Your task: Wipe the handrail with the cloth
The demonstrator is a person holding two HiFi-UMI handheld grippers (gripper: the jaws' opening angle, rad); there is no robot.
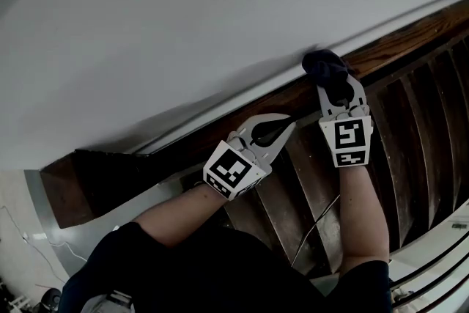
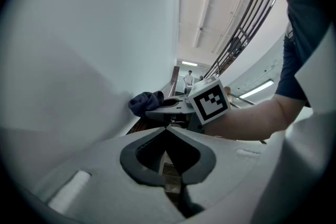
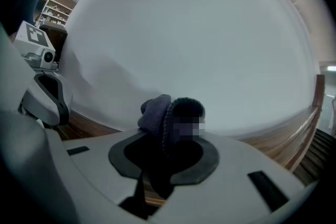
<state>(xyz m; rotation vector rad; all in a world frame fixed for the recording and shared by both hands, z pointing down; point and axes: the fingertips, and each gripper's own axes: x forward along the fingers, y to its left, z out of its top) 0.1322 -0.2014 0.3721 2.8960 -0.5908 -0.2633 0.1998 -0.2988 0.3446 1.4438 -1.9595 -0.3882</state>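
Note:
The dark wooden handrail [image 1: 220,130] runs diagonally along the white wall [image 1: 183,26]. A dark blue cloth [image 1: 325,68] is bunched on top of the rail, and my right gripper [image 1: 338,89] is shut on it. In the right gripper view the cloth [image 3: 169,115] bulges out between the jaws, pressed to the rail [image 3: 286,136] against the wall. My left gripper [image 1: 291,122] is shut with nothing in it, its tips at the rail just left of the right gripper. The left gripper view looks along the rail at the cloth [image 2: 146,102] and the right gripper [image 2: 172,110].
Dark wooden stair treads [image 1: 414,128] lie below the rail on the right. A thin cable [image 1: 316,222] hangs between my forearms. Metal rails [image 1: 432,267] cross the lower right corner. The rail's lower end [image 1: 69,190] is a dark block at the left.

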